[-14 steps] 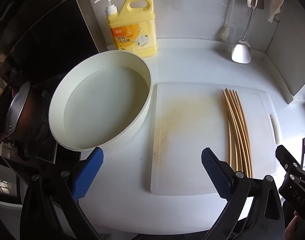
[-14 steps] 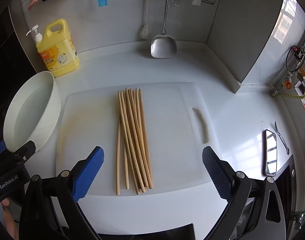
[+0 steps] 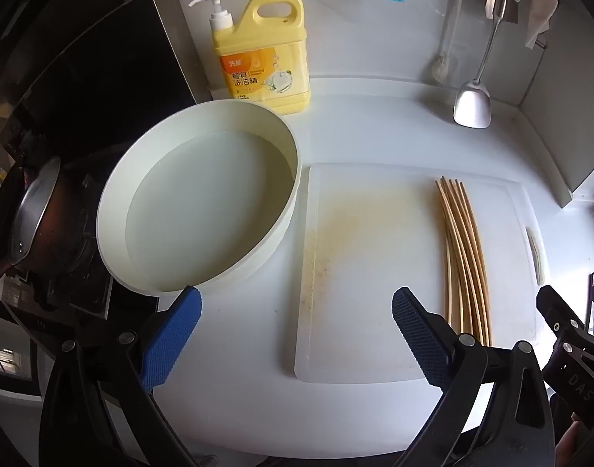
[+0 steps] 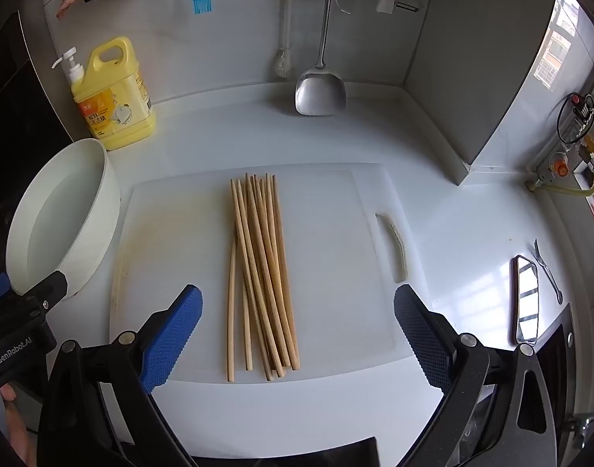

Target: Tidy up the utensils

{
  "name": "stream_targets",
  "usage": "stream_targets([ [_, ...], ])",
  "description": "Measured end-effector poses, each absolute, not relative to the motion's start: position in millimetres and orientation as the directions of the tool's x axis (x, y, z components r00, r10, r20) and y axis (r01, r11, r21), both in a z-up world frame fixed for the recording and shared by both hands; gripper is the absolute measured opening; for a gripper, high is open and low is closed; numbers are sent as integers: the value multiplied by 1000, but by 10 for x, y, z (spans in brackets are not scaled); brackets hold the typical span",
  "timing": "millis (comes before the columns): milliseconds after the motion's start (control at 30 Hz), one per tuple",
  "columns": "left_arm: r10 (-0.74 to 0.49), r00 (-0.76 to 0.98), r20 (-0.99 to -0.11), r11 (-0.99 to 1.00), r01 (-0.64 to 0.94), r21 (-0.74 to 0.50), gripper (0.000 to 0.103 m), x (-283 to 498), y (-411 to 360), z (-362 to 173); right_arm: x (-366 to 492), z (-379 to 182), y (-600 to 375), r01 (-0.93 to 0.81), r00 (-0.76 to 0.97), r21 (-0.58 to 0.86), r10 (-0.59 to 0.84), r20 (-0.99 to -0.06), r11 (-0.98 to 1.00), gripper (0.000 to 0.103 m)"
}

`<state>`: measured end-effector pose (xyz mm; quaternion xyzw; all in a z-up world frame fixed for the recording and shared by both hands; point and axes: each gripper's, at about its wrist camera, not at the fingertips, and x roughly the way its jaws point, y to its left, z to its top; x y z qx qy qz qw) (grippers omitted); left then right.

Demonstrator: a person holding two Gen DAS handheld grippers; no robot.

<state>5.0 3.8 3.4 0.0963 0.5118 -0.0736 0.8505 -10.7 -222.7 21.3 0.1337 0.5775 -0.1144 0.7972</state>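
My chopsticks (image 4: 260, 272) lie in a loose bundle on the white cutting board (image 4: 336, 253), near its middle and well apart from the slotted handle at the board's right edge. They look like thin bamboo or wood: I judge them light, stiff along their length, and smooth enough to roll or fan out if squeezed carelessly. Being so slim and flat on the board, they give my pads little height to catch, so I would close across the bundle about midway along its length, where the sticks cross and lie tightest, rather than at the splayed near ends.

Their long axis runs from the board's near edge to its far edge, toward the wall. The far tips are fairly even; the near ends are staggered, and one stick strays to the left of the rest.

My right gripper (image 4: 297, 330) hangs above the board's near edge, angled steeply down, jaws spread as wide as they go, with nothing between them but the sticks' near ends below. My left gripper (image 3: 297, 334) is equally wide and empty, over the table at the board's left edge, beside the round white basin (image 3: 114, 210).
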Motion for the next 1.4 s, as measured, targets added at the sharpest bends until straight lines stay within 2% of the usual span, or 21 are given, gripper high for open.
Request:
stream_targets([
  [1400, -23, 467, -884, 971, 222, 92, 97, 32, 45, 35, -151, 207, -2202, 340, 310, 81, -30, -950, 937, 94],
])
